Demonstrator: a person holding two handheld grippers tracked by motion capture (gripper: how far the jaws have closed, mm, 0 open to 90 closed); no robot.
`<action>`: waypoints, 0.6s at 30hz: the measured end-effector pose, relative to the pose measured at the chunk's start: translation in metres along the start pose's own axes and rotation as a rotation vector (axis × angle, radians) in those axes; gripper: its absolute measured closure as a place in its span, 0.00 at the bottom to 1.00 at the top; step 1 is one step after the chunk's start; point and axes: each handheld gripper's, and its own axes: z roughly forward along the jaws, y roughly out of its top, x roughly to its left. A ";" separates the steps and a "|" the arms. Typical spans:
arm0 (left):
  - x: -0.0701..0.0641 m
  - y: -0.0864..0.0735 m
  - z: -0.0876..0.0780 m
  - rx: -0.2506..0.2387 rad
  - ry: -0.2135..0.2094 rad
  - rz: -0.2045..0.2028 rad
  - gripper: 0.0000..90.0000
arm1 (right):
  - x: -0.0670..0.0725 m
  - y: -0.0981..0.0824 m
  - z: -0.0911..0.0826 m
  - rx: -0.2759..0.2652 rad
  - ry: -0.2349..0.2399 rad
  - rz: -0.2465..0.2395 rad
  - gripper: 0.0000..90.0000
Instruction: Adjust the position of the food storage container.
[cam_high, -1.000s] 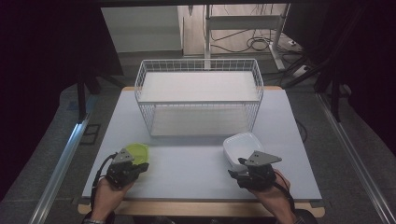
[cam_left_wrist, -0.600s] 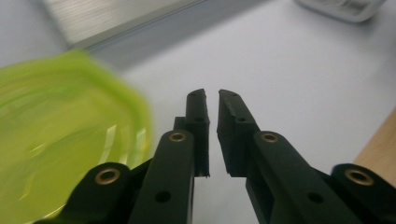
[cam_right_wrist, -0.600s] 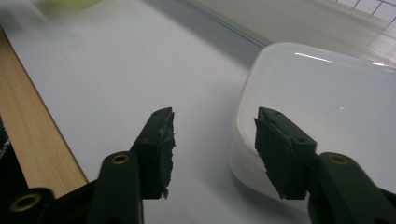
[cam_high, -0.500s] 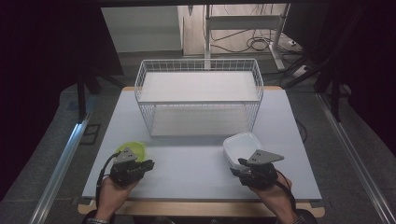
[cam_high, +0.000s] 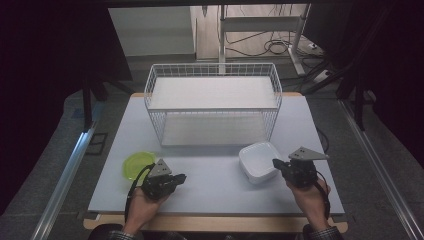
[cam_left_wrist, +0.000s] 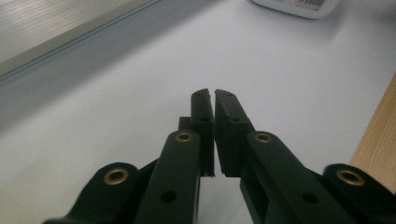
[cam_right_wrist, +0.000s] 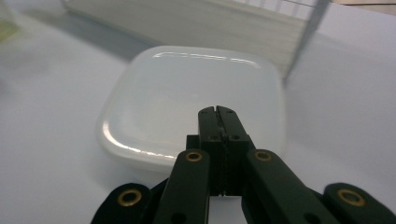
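The white dish (cam_high: 258, 161) lies upside down on the table (cam_high: 210, 195), at 5 o'clock from the wire basket (cam_high: 214, 102). The right gripper (cam_high: 276, 163) sits at the dish's 3 o'clock edge; its jaws have just closed fully, pads together with nothing between them, tips above the dish's rim (cam_right_wrist: 217, 112). The green bowl (cam_high: 137, 164) rests at the basket's 7 o'clock. The left gripper (cam_high: 181, 177), at 4 o'clock from the bowl, has its jaws pressed together on nothing (cam_left_wrist: 214, 95).
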 end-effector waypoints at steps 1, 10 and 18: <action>0.000 0.000 0.000 0.000 0.000 0.000 0.98 | 0.000 0.000 0.000 0.000 0.000 0.000 1.00; -0.008 0.017 0.024 -0.011 -0.029 0.029 1.00 | -0.031 -0.004 0.011 0.030 -0.107 0.044 1.00; -0.007 0.019 0.034 -0.002 -0.041 0.037 1.00 | -0.039 -0.010 0.022 0.083 -0.085 0.069 1.00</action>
